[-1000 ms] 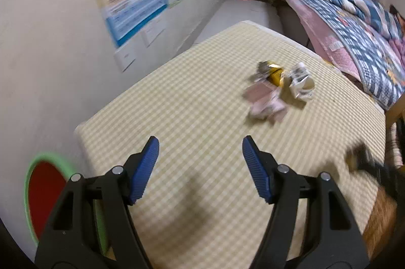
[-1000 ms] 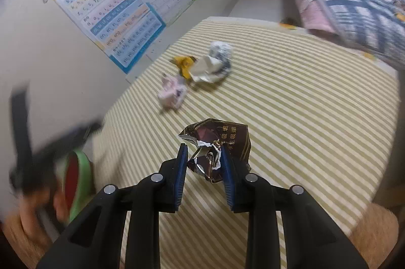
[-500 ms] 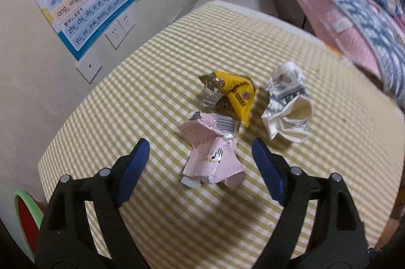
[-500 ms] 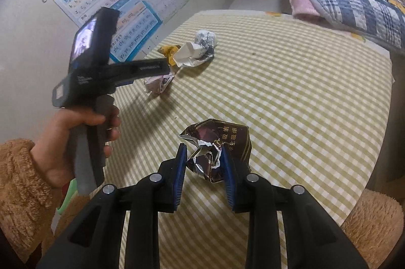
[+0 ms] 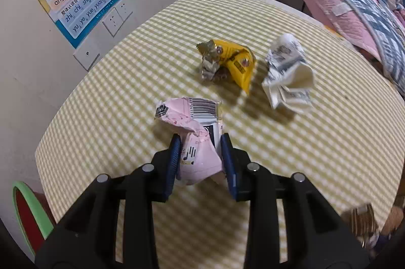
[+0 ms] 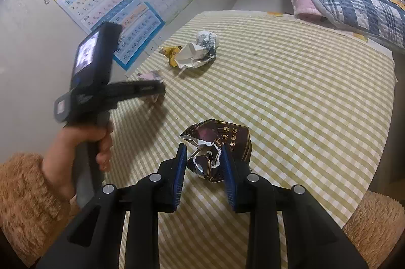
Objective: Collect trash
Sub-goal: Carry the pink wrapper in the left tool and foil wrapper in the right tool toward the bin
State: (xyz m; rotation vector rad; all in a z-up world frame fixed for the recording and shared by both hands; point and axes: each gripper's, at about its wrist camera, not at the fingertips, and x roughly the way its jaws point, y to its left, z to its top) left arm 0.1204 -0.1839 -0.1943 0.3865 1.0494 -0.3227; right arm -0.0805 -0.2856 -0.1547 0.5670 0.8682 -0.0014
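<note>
The left tool [image 5: 200,142] is closing on a crumpled pink wrapper [image 5: 195,140] near the left edge of the checked surface [image 5: 316,155], its lower half hidden between the pads. The right tool [image 6: 203,155] grips a dark foil packet [image 6: 222,142]. Beyond lie a yellow wrapper [image 5: 235,61] and white paper [image 5: 288,74]; a blurred scrap at the near right corner is unreadable.

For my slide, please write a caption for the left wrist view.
Left gripper closing on pink wrapper on checked tablecloth.
</note>
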